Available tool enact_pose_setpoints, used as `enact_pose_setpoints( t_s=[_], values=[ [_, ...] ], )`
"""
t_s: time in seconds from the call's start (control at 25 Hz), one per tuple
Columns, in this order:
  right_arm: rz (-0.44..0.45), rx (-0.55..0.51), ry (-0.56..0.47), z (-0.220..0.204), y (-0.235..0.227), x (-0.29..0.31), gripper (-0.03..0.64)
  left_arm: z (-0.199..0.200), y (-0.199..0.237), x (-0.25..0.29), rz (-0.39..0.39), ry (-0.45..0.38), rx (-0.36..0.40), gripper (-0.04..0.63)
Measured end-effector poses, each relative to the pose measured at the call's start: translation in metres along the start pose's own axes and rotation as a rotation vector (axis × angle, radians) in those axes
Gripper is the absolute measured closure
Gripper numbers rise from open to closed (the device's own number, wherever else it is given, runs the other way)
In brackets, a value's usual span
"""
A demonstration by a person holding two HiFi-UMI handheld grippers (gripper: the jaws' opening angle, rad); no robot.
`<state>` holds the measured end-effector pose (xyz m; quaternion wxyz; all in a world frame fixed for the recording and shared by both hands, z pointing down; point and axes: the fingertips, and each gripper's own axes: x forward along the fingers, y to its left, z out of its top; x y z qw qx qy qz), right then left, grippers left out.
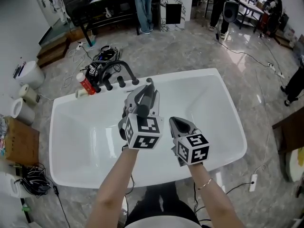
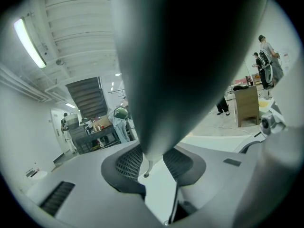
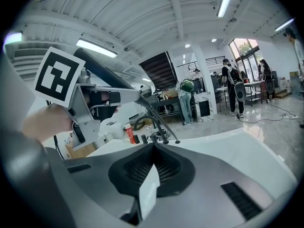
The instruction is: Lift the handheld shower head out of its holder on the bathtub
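Bathtub (image 1: 216, 87): white, and fills the middle of the head view, with both grippers over its basin.

Shower head (image 1: 146, 99): a dark grey stick type, off the tub deck and clamped in the left gripper (image 1: 142, 103) above the basin. Its long axis runs away from the person toward the faucet (image 1: 116, 66). In the right gripper view it slopes from upper left down to the right, and a thin hose runs from its low end to the deck by the faucet. The head view doesn't show that hose.

In the left gripper view the pads sit part-way apart, pressed on the shower head's narrow end. The body blocks most of that view.

Right gripper (image 1: 180, 123): jaws together, nothing between them, just beside the left gripper and not touching the shower head.

Red bottle (image 1: 86, 85): on the tub corner beside the faucet, label too small to read. The only other markings are the black-and-white square patterns on the gripper cubes.
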<state>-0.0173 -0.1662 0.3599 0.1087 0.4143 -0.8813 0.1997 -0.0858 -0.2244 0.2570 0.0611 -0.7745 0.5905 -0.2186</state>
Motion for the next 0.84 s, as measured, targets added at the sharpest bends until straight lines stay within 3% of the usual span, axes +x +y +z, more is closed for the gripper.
enact_pose_setpoints(
  t_s=[0.84],
  values=[
    [0.011,-0.034,0.008,0.0051,-0.0027,-0.0023,0.612,0.0061,0.0032,0.0021,0.023,0.011,-0.004,0.448]
  ],
)
